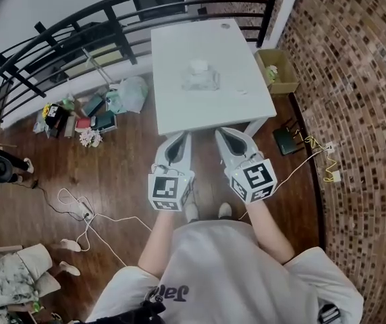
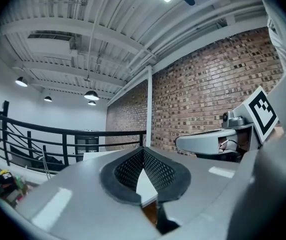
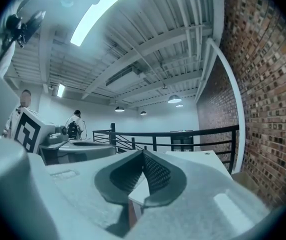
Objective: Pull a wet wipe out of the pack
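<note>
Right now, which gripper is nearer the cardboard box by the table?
Right. The right gripper hangs below-left of the box in the head view; the left gripper is farther left.

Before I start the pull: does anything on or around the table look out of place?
Nothing on the white table looks wrong: the wet wipe pack sits flat mid-table, nothing spilled. The only mess is clutter heaped on the floor to its left, plus loose cables.
</note>
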`<state>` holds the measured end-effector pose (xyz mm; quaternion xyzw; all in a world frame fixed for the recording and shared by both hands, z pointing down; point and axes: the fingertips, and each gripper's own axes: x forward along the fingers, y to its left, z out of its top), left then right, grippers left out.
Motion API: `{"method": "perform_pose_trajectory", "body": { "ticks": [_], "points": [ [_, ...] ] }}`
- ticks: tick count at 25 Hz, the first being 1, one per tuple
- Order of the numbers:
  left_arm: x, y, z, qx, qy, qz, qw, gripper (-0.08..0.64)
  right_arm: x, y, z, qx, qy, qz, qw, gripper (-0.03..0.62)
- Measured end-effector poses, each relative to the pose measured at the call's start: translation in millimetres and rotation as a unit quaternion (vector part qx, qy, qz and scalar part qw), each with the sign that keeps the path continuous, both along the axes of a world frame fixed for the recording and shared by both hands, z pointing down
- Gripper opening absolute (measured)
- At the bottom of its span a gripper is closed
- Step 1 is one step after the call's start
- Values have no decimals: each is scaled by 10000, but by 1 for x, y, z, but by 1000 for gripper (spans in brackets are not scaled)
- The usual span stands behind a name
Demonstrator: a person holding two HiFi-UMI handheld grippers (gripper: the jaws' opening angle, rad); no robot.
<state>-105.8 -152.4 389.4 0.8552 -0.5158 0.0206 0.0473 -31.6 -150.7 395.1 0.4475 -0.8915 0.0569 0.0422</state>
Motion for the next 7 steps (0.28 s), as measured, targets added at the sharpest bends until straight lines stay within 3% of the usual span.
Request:
{"method": "perform_pose_trajectory", "body": {
  "ticks": [7],
  "points": [
    [-10, -9, -1, -21, 66, -17, 10000, 15, -9, -6, -1, 18, 47, -17, 10000, -8]
  ]
}}
